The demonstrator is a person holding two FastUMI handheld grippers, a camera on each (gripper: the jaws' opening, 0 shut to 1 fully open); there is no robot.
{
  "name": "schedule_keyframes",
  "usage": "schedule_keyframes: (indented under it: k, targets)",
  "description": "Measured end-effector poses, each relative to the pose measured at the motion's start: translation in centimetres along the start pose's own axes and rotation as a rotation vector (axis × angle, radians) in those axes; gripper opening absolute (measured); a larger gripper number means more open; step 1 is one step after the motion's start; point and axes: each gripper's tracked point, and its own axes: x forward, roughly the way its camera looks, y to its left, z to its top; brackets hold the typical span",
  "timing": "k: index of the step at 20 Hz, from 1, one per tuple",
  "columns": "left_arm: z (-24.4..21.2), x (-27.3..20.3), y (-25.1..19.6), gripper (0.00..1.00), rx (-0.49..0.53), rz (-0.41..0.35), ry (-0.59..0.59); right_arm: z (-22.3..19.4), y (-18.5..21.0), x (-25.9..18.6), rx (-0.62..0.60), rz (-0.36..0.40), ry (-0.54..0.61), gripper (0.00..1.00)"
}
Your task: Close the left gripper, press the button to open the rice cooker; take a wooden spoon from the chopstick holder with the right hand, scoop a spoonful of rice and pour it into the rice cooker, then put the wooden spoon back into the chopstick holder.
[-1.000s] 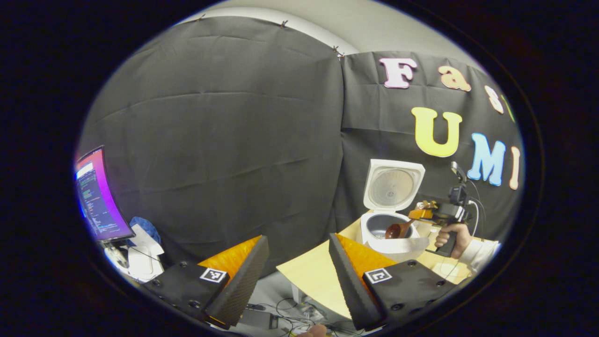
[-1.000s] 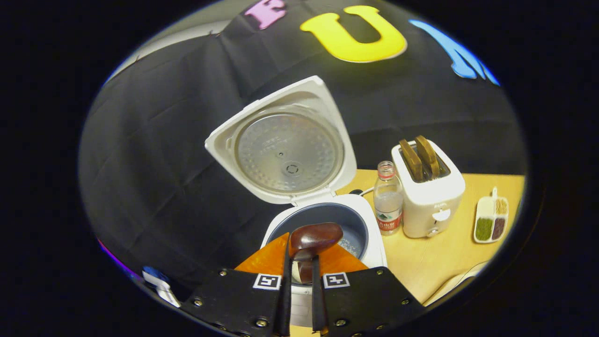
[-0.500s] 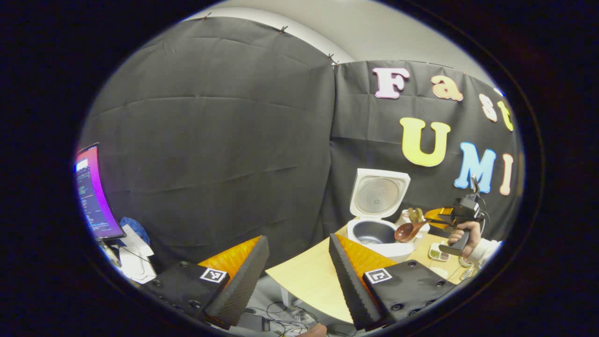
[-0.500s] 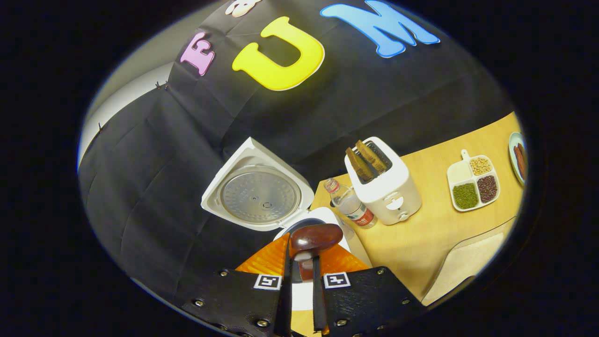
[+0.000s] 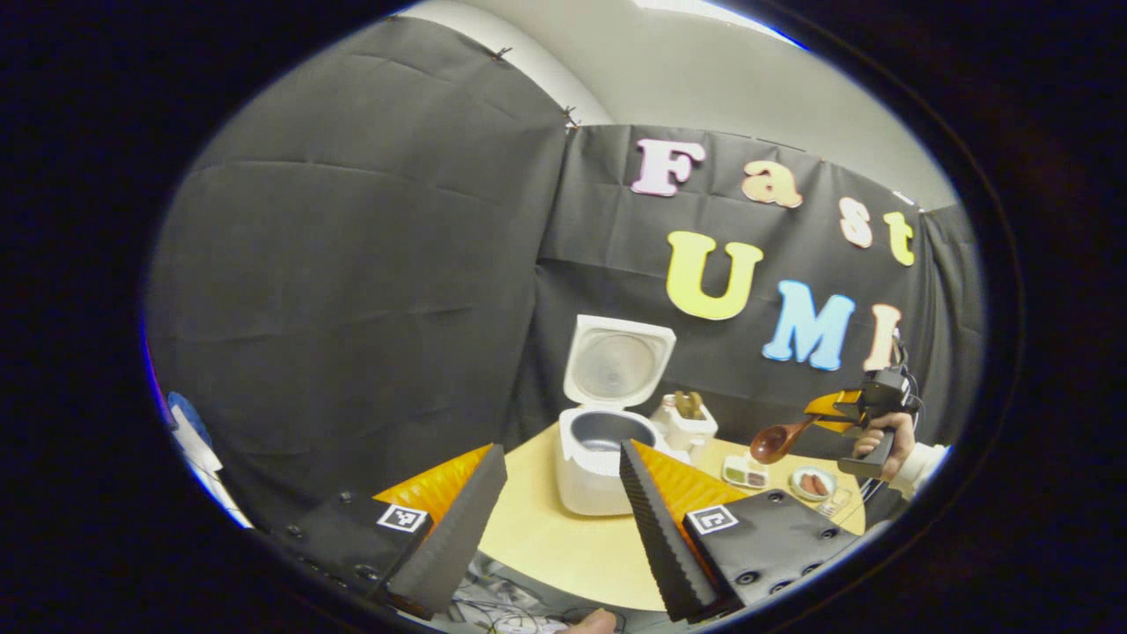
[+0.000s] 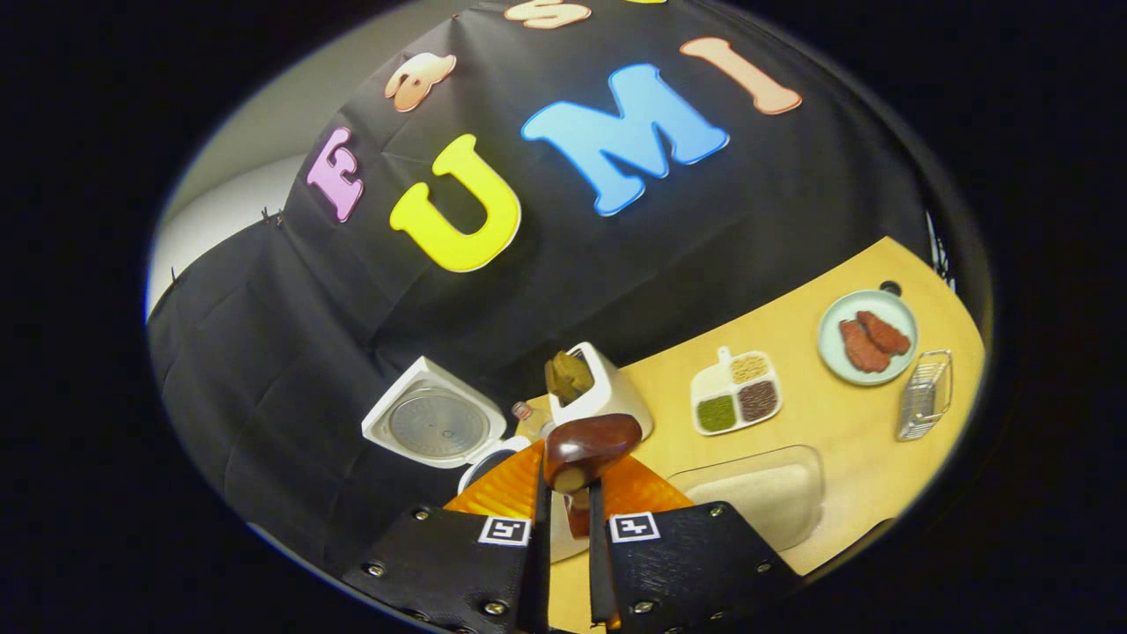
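The white rice cooker [image 5: 588,471] stands on the table with its lid [image 5: 616,364] up and its grey pot showing. My left gripper [image 5: 561,455] is open and holds nothing, well short of the cooker. My right gripper [image 6: 568,504] is shut on the handle of the dark wooden spoon [image 6: 590,438], whose bowl sticks out past the fingertips. In the left gripper view a hand holds that right gripper [image 5: 858,410] in the air to the right of the cooker, the wooden spoon [image 5: 777,439] pointing left. The cooker's open lid [image 6: 434,427] lies low and left in the right gripper view.
On the wooden table [image 6: 836,423] are a white toaster [image 6: 592,387], a water bottle [image 6: 526,417], a divided dish of beans [image 6: 735,401], a plate of sausages [image 6: 867,337], a wire chopstick holder [image 6: 924,396] and a clear tub of rice [image 6: 757,495].
The right gripper has carried the spoon away from above the cooker's pot, up and to the right. The left gripper has drawn back and turned towards the table.
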Motion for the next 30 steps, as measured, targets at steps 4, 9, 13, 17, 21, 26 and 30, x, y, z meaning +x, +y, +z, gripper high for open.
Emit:
schedule_keyframes:
  k: [4,9,13,17,21,26,30]
  targets:
    - [-0.4,0.5,-2.6,0.86,-0.001,-0.066,0.007,3.3,-6.4,-5.9,0.031,-0.102,-0.067,0.18]
    - [1.1,-1.1,-5.1,0.85,0.041,-0.061,-0.029,5.5,-15.2,-9.0,0.077,-0.190,-0.104,0.18]
    - [0.2,-0.8,-9.3,0.92,0.069,-0.029,-0.010,7.2,-21.5,-9.3,0.103,-0.222,-0.099,0.18]
    - [-0.2,-0.8,-15.0,0.85,0.070,0.012,0.008,8.4,-27.3,-8.7,0.083,-0.253,-0.071,0.18]
    - [-1.5,0.1,-20.2,0.85,0.086,0.030,0.045,9.5,-32.6,-8.0,0.067,-0.307,-0.077,0.18]
    - [-1.9,-0.7,-22.5,0.85,0.122,0.065,0.070,7.7,-35.1,-5.9,0.037,-0.324,-0.031,0.18]
    - [-1.6,-1.5,-22.2,0.85,0.146,0.110,0.069,5.8,-36.1,-4.6,0.009,-0.331,0.005,0.18]
